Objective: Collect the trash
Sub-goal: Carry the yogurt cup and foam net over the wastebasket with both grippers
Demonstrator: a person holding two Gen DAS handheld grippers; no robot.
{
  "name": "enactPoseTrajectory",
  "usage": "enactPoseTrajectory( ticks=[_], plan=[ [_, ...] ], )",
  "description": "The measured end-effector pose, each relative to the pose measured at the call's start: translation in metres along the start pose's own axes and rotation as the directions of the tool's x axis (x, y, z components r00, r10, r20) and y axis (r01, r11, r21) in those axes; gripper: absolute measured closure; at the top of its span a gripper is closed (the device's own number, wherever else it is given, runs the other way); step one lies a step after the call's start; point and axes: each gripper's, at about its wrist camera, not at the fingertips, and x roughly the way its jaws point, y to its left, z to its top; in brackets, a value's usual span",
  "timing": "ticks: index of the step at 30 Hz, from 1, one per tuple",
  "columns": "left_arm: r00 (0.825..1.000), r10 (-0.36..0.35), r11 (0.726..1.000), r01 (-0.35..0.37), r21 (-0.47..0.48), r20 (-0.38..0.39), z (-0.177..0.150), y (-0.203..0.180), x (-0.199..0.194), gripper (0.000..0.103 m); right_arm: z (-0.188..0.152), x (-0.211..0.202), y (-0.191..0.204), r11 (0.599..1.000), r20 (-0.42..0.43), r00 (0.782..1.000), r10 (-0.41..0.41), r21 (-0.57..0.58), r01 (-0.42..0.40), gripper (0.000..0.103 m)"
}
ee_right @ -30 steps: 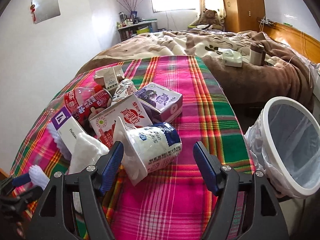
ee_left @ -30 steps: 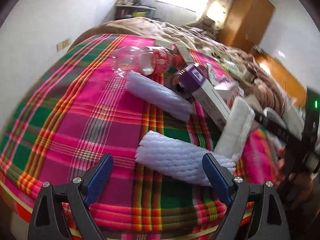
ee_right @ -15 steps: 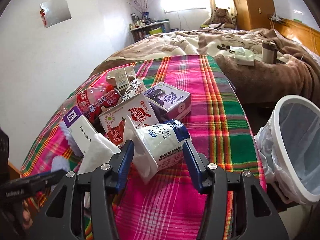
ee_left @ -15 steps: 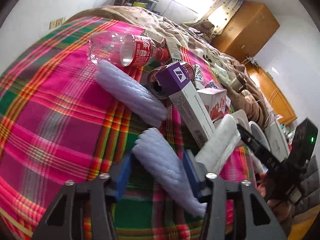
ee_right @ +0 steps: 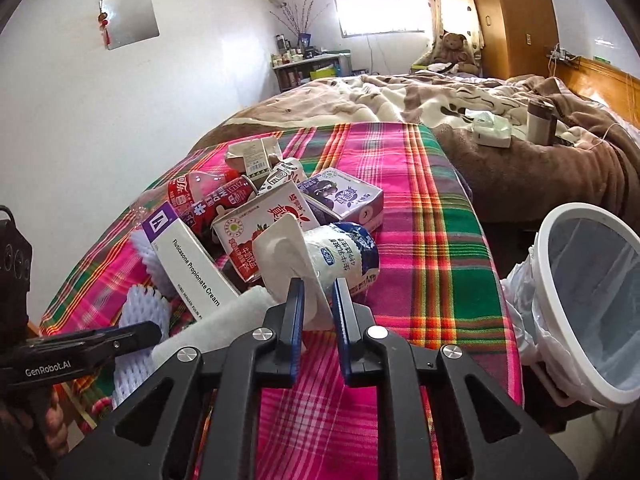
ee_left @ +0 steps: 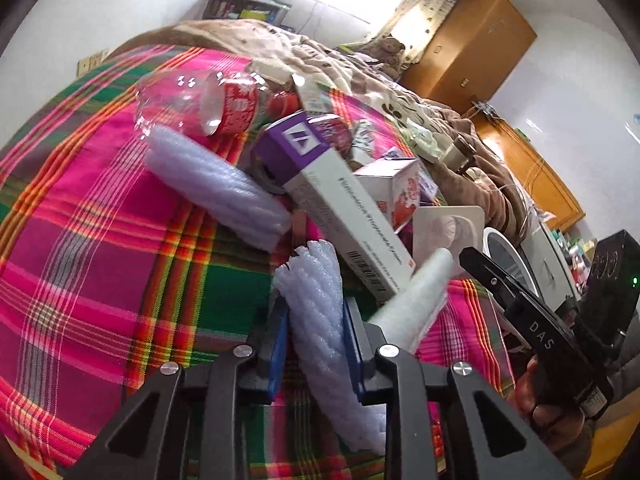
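Note:
On the pink and green plaid cloth (ee_left: pixel 80 240) lies a heap of trash. My left gripper (ee_left: pixel 316 312) is shut on a white foam net sleeve (ee_left: pixel 316 280), which sticks out both ways between the blue pads. My right gripper (ee_right: pixel 318 292) has its jaws closing on the white rim flap of a tipped yogurt cup (ee_right: pixel 344 256), and the pads pinch it. A white bin with a plastic liner (ee_right: pixel 545 280) stands off the cloth's right edge, beside the right gripper.
A second foam sleeve (ee_left: pixel 216 184), a purple-and-white cream box (ee_left: pixel 340 208), a clear red-labelled bottle (ee_left: pixel 208 104), a strawberry milk carton (ee_right: pixel 260 232) and a purple carton (ee_right: pixel 340 196) crowd the heap. A white foam roll (ee_left: pixel 412 304) leans between the grippers. Behind lies a brown blanket (ee_right: pixel 520 168).
Both grippers went from wide open to closed. The left slid forward over the foam sleeve and clamped it. The right closed in on the yogurt cup's rim, barely moving.

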Motion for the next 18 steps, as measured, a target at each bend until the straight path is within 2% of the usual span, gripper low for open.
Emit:
enactPoseTrajectory(
  ticks=[6,18],
  plan=[
    [1.000,-0.007,0.999,0.006,0.034,0.028,0.001,-0.013,-0.011,0.077,0.001,-0.011,-0.004,1.000,0.043,0.999,0.000,0.012,0.000,0.094],
    [0.991,-0.024,0.998,0.016,0.068,0.131,0.014,-0.029,-0.048,0.077,0.006,-0.029,-0.013,0.999,0.110,0.994,0.015,0.042,-0.020,0.095]
  ],
)
